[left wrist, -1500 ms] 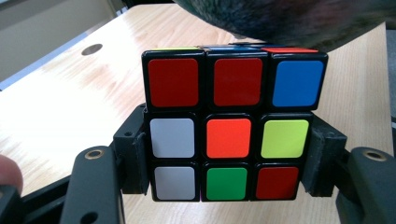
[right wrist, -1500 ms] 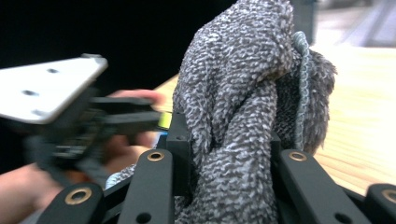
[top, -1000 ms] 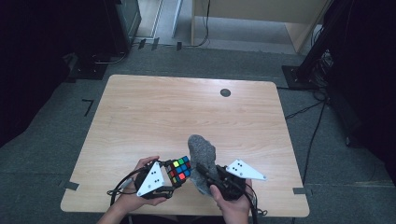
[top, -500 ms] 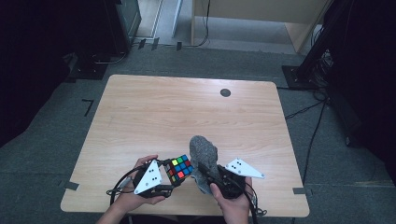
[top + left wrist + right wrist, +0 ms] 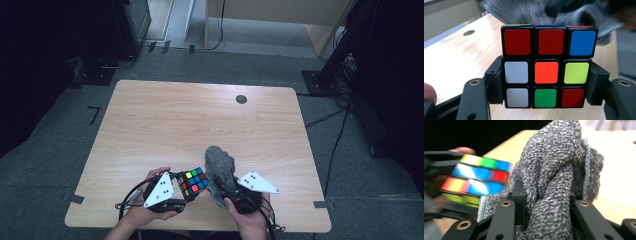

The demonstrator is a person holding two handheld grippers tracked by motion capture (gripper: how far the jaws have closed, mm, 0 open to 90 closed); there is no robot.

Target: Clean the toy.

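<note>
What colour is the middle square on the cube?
Orange, on the cube; clearest in the left gripper view.

overhead forward-down, two close tool cameras

Near desk (image 5: 165, 120) front edge: left gripper (image 5: 176, 192) clamps colour cube (image 5: 194, 183), held off surface. Right gripper (image 5: 235, 192) grips grey cloth (image 5: 220, 167), bunched upright, touching cube's right side. Dark round hole (image 5: 241, 99) far back.

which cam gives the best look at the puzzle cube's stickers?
Left gripper view: the puzzle cube faces the lens, one whole face sharp, clamped in the left tongs. The high view shows it small, beside the grey cloth. The right gripper view has it blurred at the left.
</note>
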